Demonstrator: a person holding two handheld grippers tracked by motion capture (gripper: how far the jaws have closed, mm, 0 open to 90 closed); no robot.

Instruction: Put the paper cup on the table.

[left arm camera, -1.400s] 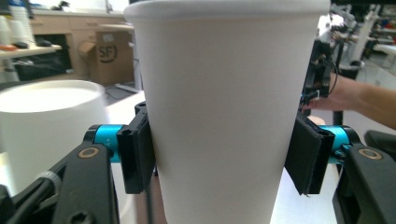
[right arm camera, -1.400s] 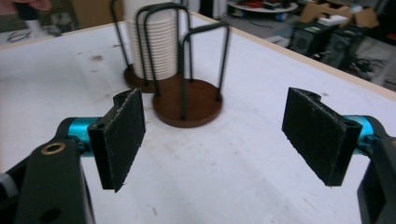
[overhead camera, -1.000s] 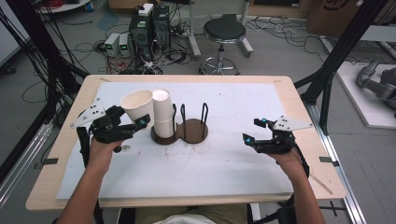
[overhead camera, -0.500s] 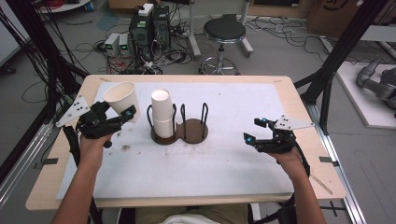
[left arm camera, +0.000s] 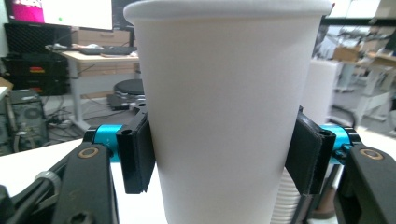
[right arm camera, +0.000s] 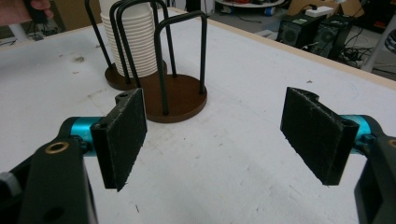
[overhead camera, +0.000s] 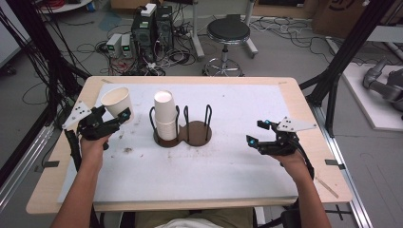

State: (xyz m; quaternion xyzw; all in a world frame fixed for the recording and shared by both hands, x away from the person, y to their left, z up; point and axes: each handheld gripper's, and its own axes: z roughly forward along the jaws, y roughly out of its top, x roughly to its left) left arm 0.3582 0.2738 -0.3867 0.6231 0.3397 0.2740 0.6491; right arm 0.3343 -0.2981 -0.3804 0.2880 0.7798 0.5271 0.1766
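My left gripper (overhead camera: pixel 122 115) is shut on a white paper cup (overhead camera: pixel 116 100), held tilted above the table's left side, left of the holder. Its jaws have just been closing a little on the cup (left arm camera: pixel 229 112), and both pads (left arm camera: pixel 137 154) press its sides. A stack of white cups (overhead camera: pixel 165 114) stands in the left bay of a brown two-bay wire holder (overhead camera: pixel 197 134). My right gripper (overhead camera: pixel 256 134) hovers open over the right side of the table, with nothing between its pads (right arm camera: pixel 123 133). The holder (right arm camera: pixel 177 95) and the cup stack (right arm camera: pixel 128 42) lie ahead of it.
A white mat (overhead camera: pixel 228 161) covers most of the wooden table (overhead camera: pixel 304 102). Small dark smudges (overhead camera: pixel 127 150) mark the mat near my left hand. Beyond the table's far edge stand a stool (overhead camera: pixel 228 33) and computer boxes with cables (overhead camera: pixel 152 28).
My left gripper has carried the cup leftward, away from the stack in the holder, and a little lower. The right gripper has stayed where it was.
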